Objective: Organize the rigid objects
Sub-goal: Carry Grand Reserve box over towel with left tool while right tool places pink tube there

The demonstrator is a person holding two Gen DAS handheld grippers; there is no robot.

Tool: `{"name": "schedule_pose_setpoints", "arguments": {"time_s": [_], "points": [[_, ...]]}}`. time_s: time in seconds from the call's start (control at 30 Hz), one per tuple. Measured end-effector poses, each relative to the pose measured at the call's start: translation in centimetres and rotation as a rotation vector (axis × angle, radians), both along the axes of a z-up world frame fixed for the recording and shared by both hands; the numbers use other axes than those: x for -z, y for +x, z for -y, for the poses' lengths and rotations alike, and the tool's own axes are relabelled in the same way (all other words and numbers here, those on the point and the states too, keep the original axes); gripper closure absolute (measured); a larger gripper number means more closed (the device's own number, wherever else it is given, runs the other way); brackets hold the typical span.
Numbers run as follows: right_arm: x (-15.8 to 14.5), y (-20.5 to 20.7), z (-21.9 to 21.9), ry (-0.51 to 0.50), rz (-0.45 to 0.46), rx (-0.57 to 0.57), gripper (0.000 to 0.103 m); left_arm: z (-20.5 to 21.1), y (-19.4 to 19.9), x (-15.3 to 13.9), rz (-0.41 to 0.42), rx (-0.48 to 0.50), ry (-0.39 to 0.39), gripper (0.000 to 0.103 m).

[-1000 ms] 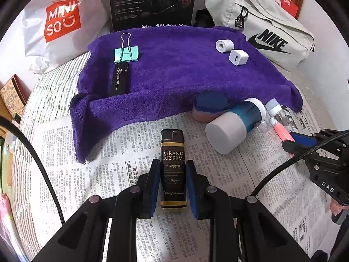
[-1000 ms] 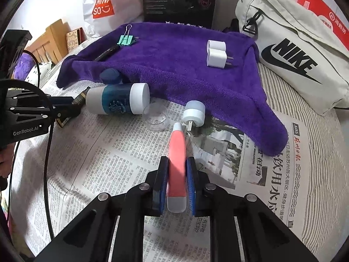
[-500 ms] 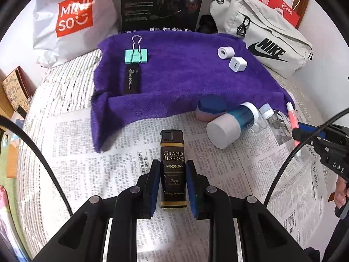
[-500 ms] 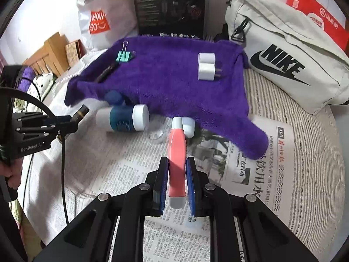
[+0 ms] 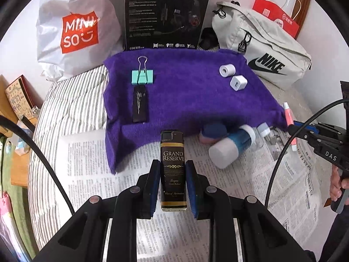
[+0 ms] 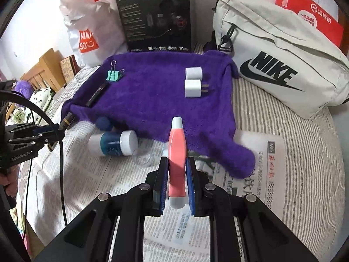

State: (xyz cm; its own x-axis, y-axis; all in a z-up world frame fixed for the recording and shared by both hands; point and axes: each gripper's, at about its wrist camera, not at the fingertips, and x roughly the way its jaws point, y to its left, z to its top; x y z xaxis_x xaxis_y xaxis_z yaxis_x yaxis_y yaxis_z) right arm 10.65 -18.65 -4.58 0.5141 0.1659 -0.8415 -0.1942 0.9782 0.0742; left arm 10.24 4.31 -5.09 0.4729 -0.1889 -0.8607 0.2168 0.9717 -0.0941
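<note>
My left gripper [image 5: 173,169] is shut on a black "Grand Reserve" lighter [image 5: 173,166], held above the newspaper just before the purple towel [image 5: 187,96]. My right gripper [image 6: 176,168] is shut on a pink tube with white ends [image 6: 177,161], also raised near the towel's front edge [image 6: 152,100]. On the towel lie a teal binder clip [image 5: 142,76], a black lighter [image 5: 140,103], a white roll [image 5: 227,71] and a white charger plug [image 5: 238,83]. A blue bottle with white caps [image 5: 231,146] and a blue-pink item [image 5: 212,132] lie on the newspaper.
A Nike bag [image 6: 281,59], a black headset box [image 5: 165,13] and a Miniso bag [image 5: 74,28] line the back. A small white-capped clear bottle [image 5: 264,131] lies by the blue bottle. Newspaper [image 6: 272,174] covers the striped bed.
Both grippers have lifted and pulled back with their objects; the lighter and the pink tube are off the newspaper, and more of the towel and the back items shows.
</note>
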Motion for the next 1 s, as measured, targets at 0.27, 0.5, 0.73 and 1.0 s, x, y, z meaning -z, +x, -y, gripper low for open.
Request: {"name": "schedule_pose_setpoints", "arguments": {"time_s": [0.27,0.5,0.73,1.0], "points": [[-0.8,2.4,0.5,0.008,0.017,0.015,0.087,-0.1,2.9,-1.2,0.018,0.011,0.010,0.081],[-0.8,5.3,0.7,0.007,0.024,0.020,0.087,-0.1,5.5,-1.7,0.024,0.021,0.012,0.081],[0.3,8.1,0.7,-0.005,0.001,0.010,0.087,0.2,8.4,-0.8,0.006,0.024,0.010,0.081],[2.1,10.1,0.3,-0.035,-0.037,-0.025,0.087,0.3,10.9,0.9,-0.019,0.028,-0.002,0.081]]}}
